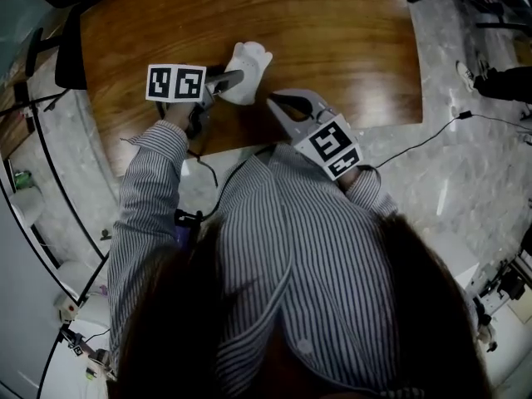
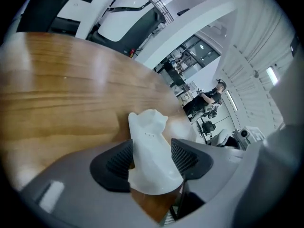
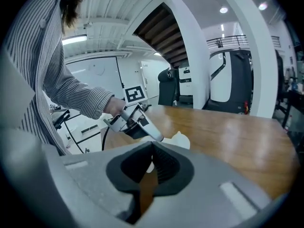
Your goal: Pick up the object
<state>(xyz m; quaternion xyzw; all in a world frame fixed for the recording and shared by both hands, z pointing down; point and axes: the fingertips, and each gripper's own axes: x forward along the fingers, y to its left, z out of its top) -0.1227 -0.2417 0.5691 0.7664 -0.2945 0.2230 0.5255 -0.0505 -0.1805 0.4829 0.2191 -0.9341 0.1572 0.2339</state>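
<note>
Left gripper [image 2: 152, 151]: your jaws stand spread, one ribbed black pad on each side of the object. I can't make out any firm press on it.
Left gripper from above [image 1: 236, 78]: it lies low over the table, pointing right, with its tips at the object's left side.
Object: a small glossy white moulded figure [image 2: 148, 127] with two little points on its far end. It rests on the brown polished wooden table [image 2: 57, 89].
Object's place: on the near part of the table [image 1: 332, 40], a little left of the middle. It shows as a white lump [image 1: 251, 65] just right of your left gripper's marker cube.
Right gripper [image 3: 152, 145]: your pads are pressed together at the tips, with nothing between them.
Right gripper from above [image 1: 274, 100]: it sits at the table's near edge, pointing far and left. It is near the white figure [image 3: 179, 139] but apart from it.
Your arms: both striped grey-and-white shirt sleeves [image 1: 150, 198] reach in from the near side.
Around the table: a pale grey marbled floor [image 1: 465, 173] lies to the right, with a thin black cable [image 1: 416, 145] across it.
</note>
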